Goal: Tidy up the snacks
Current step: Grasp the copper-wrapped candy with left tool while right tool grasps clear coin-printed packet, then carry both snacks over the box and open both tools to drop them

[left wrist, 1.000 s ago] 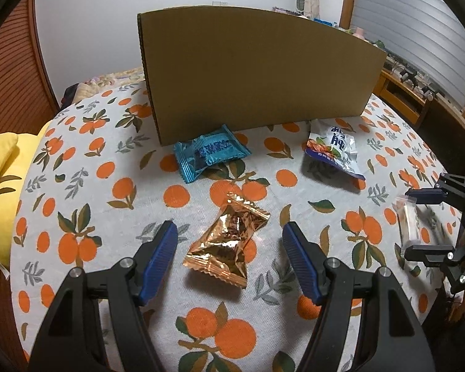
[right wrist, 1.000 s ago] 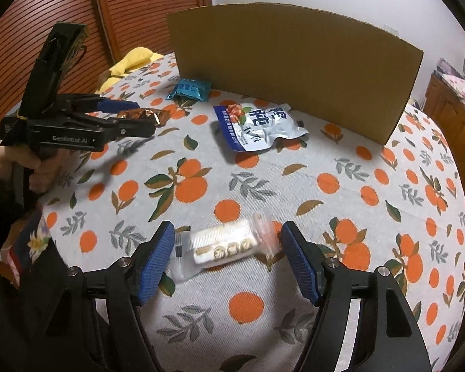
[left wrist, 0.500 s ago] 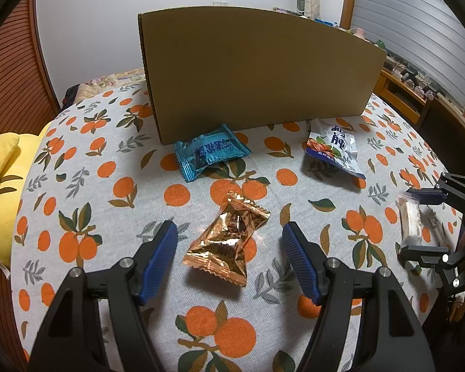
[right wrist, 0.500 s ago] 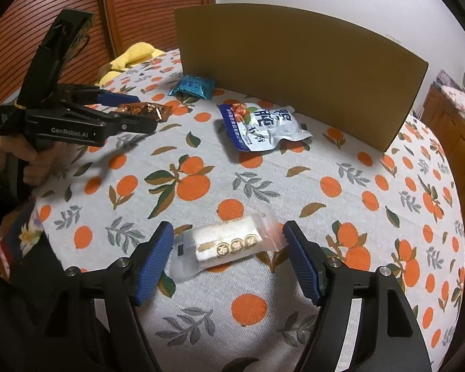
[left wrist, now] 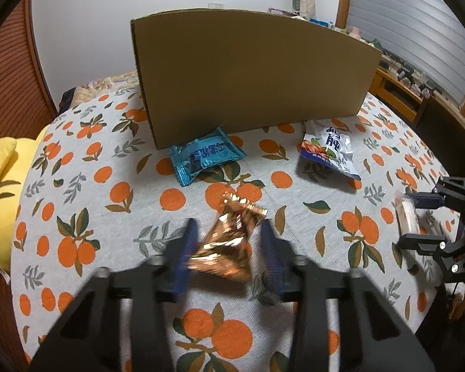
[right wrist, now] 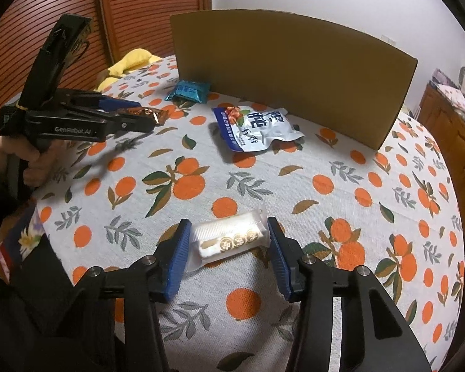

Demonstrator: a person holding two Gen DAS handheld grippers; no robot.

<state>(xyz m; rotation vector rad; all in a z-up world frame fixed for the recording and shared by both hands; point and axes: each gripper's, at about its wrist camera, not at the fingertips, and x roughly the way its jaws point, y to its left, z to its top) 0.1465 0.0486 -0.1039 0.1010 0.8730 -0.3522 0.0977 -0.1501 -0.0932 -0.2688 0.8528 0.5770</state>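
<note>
A copper foil snack packet point(left wrist: 229, 241) lies between the blue pads of my left gripper point(left wrist: 229, 232); the jaws have narrowed and touch its sides, blurred by motion. It also shows in the right wrist view point(right wrist: 142, 114). A clear packet of white biscuits point(right wrist: 229, 238) lies between the pads of my right gripper point(right wrist: 228, 232), whose jaws have closed in to its ends. A teal packet point(left wrist: 204, 156) and a white-and-blue pouch point(left wrist: 328, 148) lie in front of the cardboard box point(left wrist: 251, 74).
The round table wears an orange-print cloth point(left wrist: 108, 204). A yellow cushion point(left wrist: 0, 192) lies past its left edge. A wooden shelf point(left wrist: 400, 86) stands behind on the right. The person's hand point(right wrist: 21, 158) holds the left gripper.
Both grippers have closed in from wide open. The left jaws now press the copper packet and it has tipped up. The right jaws have narrowed around the biscuit packet.
</note>
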